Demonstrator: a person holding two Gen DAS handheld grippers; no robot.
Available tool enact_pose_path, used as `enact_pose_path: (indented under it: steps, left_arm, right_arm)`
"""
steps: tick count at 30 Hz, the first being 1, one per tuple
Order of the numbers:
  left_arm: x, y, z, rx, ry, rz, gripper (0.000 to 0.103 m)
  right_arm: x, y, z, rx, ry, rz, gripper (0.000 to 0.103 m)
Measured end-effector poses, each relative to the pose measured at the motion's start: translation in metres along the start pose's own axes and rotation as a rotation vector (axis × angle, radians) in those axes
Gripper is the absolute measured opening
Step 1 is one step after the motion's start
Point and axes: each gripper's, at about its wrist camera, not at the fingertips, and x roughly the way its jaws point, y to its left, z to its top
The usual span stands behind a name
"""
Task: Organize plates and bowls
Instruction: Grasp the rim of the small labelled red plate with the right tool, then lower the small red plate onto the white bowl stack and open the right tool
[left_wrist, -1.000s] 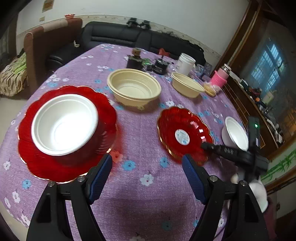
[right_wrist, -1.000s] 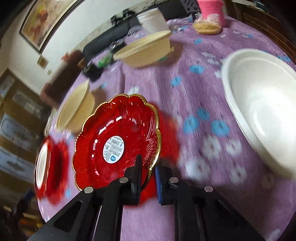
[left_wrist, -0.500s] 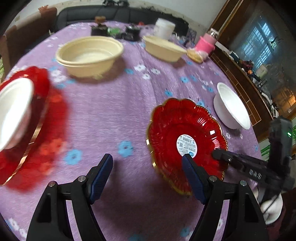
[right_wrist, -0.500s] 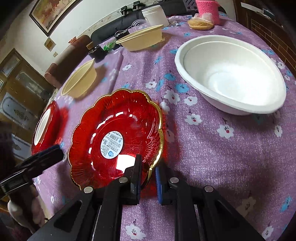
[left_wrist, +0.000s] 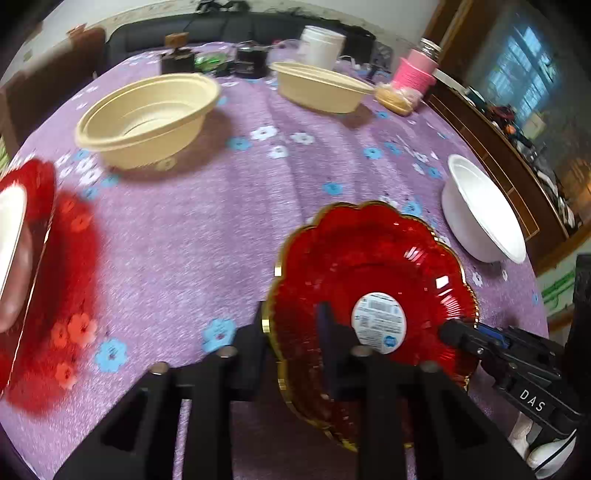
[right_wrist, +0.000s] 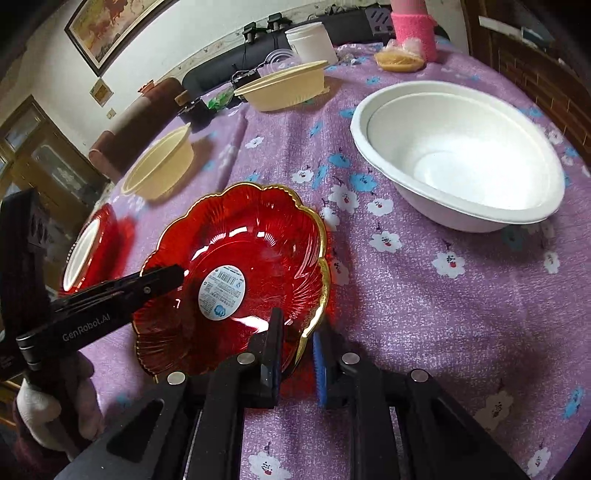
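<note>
Left claw (left_wrist: 291, 328): jaws have just closed, now pinched on the near-left rim of the small red plate (left_wrist: 373, 280), one finger inside the dish, one outside. Right claw (right_wrist: 299, 339): clamped on the opposite rim of the same plate, which sits tilted over the purple flowered table (right_wrist: 406, 295). Right of the right claw, near: empty white bowl (right_wrist: 461, 155). Beyond the plate: two cream bowls (left_wrist: 147, 114). Far left of the left claw: second red plate (left_wrist: 40, 192) carrying a white bowl.
</note>
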Motion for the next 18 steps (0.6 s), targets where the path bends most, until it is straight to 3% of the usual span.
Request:
enact_pose_path:
  steps: [3,7,18]
  left_arm:
    - [-0.016,0.014,-0.003,-0.05,-0.017,-0.031,0.016]
    - [-0.044,0.023,-0.006,-0.058,-0.086,-0.002,0.017]
    - [-0.121,0.115,-0.004,-0.215,-0.224,0.054,0.017]
  right_arm:
    - [-0.003,0.004,0.0,0.005,-0.008,0.021,0.015]
    - [-0.009,0.026,0.005,-0.025,-0.033,0.044,0.015]
    - [0.003,0.136,0.036,-0.17,-0.057,0.145,0.016]
